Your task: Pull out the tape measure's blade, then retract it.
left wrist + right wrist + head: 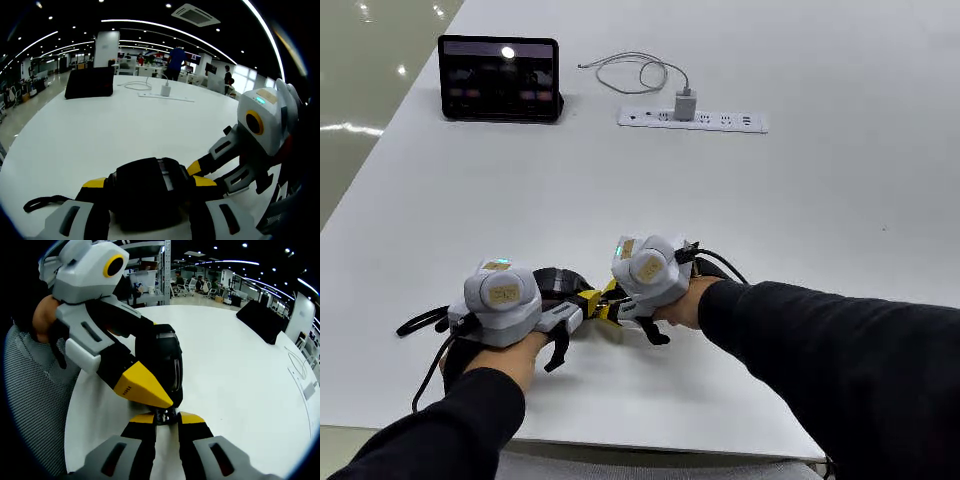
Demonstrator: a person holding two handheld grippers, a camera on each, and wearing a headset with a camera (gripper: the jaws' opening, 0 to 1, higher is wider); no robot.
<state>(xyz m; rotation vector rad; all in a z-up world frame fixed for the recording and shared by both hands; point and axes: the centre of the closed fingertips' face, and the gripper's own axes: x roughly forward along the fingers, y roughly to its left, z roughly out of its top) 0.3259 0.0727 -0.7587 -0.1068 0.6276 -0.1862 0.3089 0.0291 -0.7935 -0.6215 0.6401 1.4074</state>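
Black tape measure [162, 360] sits clamped between the jaws of the left gripper [148, 182] as an anchor, just ahead of the right gripper [165, 419], whose nearly closed jaws pinch the blade hook [165, 413], apparently for pulling out.

White table [800, 200], tablet [500, 77], power strip [692, 120], coiled cable [635, 70]

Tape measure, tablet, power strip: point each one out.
tape measure [145, 192], left gripper view, top of black case.
tablet [500, 78], head view, middle of screen.
power strip [732, 121], head view, right half of body.
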